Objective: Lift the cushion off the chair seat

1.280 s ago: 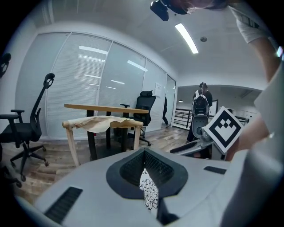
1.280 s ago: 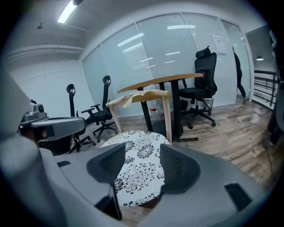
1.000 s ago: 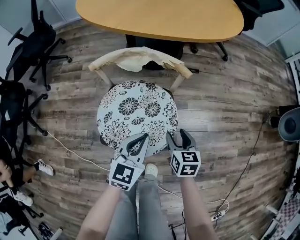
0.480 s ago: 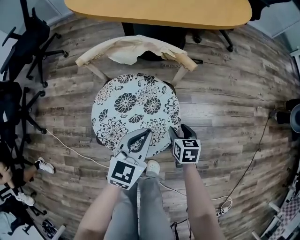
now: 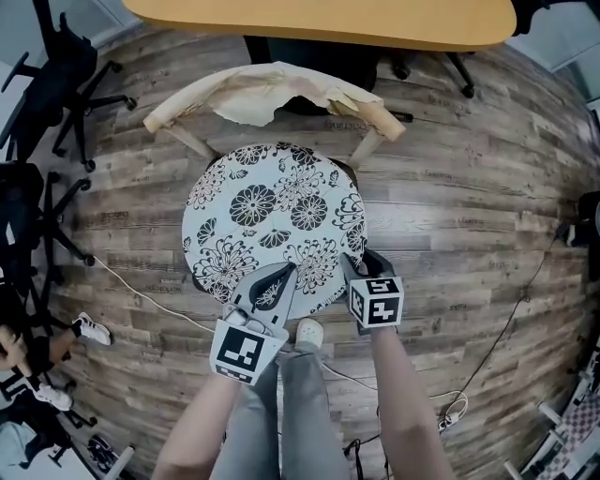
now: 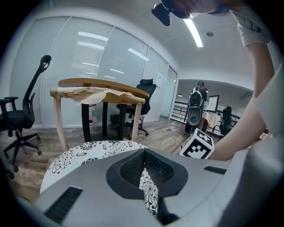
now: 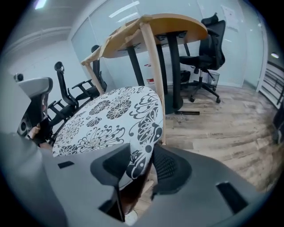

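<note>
A round white cushion [image 5: 272, 220] with black flower print lies on the seat of a wooden chair [image 5: 375, 141]. My left gripper [image 5: 281, 277] is at the cushion's near edge. In the left gripper view its pads [image 6: 128, 168] stand closed on a thin fold of the printed cushion [image 6: 84, 153]. My right gripper [image 5: 360, 263] is at the near-right rim. In the right gripper view the cushion [image 7: 106, 115] rim sits pinched between the pads [image 7: 171, 166]; these jaws have just been closing on it.
The chair's curved backrest [image 5: 272, 94] wears torn beige padding. Behind it stands an oval wooden table [image 5: 319, 19]. Black office chairs [image 5: 56, 84] crowd the left. A cable [image 5: 141, 300] runs across the plank floor. The person's shoe [image 5: 307, 333] is just below the seat.
The right gripper has dropped onto the cushion's near-right rim and its jaws have narrowed around it. The left gripper has sunk a little at the near edge.
</note>
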A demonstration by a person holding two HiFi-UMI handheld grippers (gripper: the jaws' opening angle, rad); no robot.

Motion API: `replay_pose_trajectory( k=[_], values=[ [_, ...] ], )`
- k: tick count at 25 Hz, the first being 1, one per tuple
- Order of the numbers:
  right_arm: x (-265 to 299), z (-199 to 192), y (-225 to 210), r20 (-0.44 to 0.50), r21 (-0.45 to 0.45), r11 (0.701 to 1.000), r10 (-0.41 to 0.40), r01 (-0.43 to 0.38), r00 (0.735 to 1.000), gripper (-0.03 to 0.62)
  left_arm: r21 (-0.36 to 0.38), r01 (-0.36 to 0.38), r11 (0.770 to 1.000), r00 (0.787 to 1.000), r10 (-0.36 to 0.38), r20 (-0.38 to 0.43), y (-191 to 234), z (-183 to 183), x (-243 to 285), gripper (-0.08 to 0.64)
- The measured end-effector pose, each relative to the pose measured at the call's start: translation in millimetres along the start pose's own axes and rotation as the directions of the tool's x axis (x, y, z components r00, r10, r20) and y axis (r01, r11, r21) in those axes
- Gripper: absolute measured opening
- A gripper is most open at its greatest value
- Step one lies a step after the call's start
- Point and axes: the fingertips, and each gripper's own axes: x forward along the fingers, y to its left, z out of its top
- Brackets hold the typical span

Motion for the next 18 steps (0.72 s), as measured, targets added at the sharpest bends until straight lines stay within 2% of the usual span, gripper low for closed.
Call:
replay_pose_trajectory(
  k=[3, 8, 13, 18],
  values=[
    [-1.2, 2.2, 5.6, 0.0, -0.065, 0.997, -0.031, 0.031, 1.0, 0.141, -0.025, -0.005, 1.0, 1.0, 0.005, -0.004, 3.3, -1.7, -0.6, -0.008],
    [-6.1, 7.0, 9.3, -0.005, -0.075, 0.994, -0.082, 0.081, 0.997, 0.063, -0.036, -0.012, 0.999, 1.0, 0.012, 0.013, 8.3, 4.8, -5.6, -0.008],
    [-16.5, 16.2, 16.8, 0.011, -0.133, 0.984, -0.121, 0.122, 0.993, 0.038, -0.031, -0.012, 0.999, 1.0, 0.013, 0.024, 13.0, 10.1, -12.7, -0.008],
    [-32.2, 28.0, 26.9, 0.044, -0.14, 0.981, -0.13, 0.135, 0.991, 0.035, -0.038, -0.017, 0.999, 0.999, 0.018, 0.038, 17.9, 16.6, -20.5, -0.008]
  ],
)
